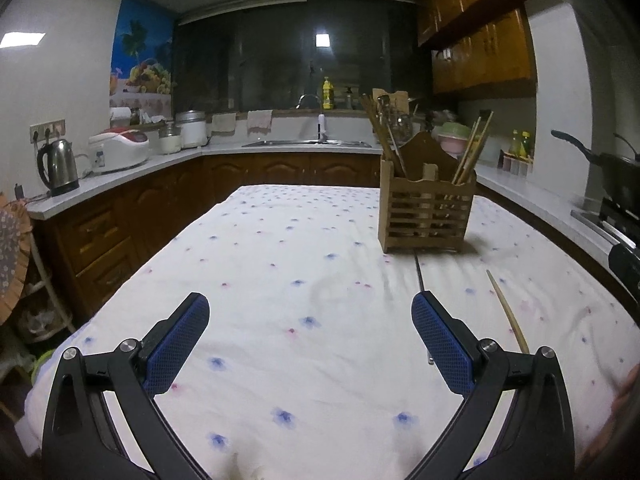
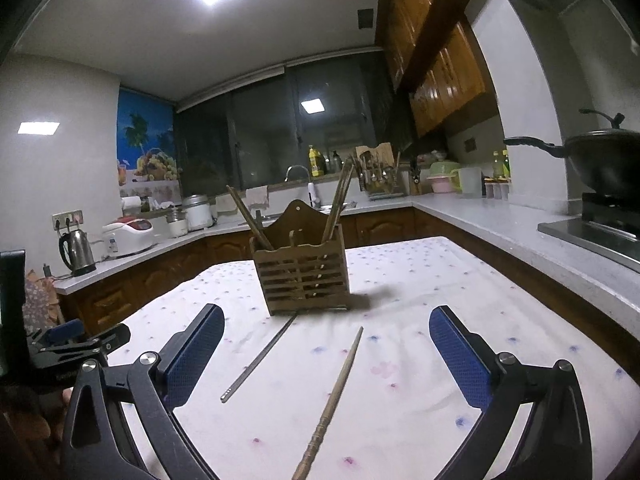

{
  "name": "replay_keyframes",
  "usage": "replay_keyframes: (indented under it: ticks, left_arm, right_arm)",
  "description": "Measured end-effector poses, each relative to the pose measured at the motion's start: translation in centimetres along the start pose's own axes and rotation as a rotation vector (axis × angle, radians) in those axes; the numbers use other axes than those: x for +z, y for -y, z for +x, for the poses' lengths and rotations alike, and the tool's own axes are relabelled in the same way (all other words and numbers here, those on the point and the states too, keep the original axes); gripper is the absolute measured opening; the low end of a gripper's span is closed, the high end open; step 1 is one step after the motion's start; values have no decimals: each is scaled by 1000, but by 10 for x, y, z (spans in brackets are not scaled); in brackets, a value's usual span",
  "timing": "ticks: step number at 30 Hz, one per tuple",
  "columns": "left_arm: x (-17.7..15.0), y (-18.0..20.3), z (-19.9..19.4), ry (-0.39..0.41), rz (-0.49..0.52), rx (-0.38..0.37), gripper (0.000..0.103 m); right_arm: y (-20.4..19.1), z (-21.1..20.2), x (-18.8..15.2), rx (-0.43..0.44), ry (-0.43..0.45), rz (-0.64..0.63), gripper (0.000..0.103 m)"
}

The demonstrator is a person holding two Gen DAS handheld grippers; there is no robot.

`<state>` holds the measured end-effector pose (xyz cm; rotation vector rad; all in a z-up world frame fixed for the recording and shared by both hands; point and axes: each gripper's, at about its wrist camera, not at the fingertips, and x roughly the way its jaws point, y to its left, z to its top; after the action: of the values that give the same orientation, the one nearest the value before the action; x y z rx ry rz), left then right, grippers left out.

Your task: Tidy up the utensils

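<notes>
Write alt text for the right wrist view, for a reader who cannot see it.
The open right claw hovers over a flowered tablecloth where a metal chopstick and a wooden chopstick lie loose. Beyond them stands a slatted wooden holder with chopsticks upright inside, kitchen counters behind.

Home kitchen: sink (image 1: 308, 143), kettle (image 1: 59, 167), wooden cabinets (image 1: 480, 56).

Open right gripper (image 2: 326, 350) hovers over two chopsticks (image 2: 340, 380) before the wooden holder (image 2: 306, 276).

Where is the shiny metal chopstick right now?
In the right wrist view, the metal chopstick lies flat on the flowered tablecloth, just in front of the wooden holder, left of the wooden chopstick.
</notes>
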<state>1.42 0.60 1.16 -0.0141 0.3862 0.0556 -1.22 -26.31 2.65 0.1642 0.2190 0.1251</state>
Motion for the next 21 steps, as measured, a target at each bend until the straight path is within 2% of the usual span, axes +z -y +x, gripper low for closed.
replay_keyframes:
  ticks: [9, 21]
  left_arm:
    - [-3, 3, -1, -4, 0, -2, 103]
    - [-3, 4, -2, -2, 2, -7, 103]
  right_arm:
    - [1, -9, -2, -27, 43, -17, 103]
    - [2, -9, -4, -33, 42, -22, 103]
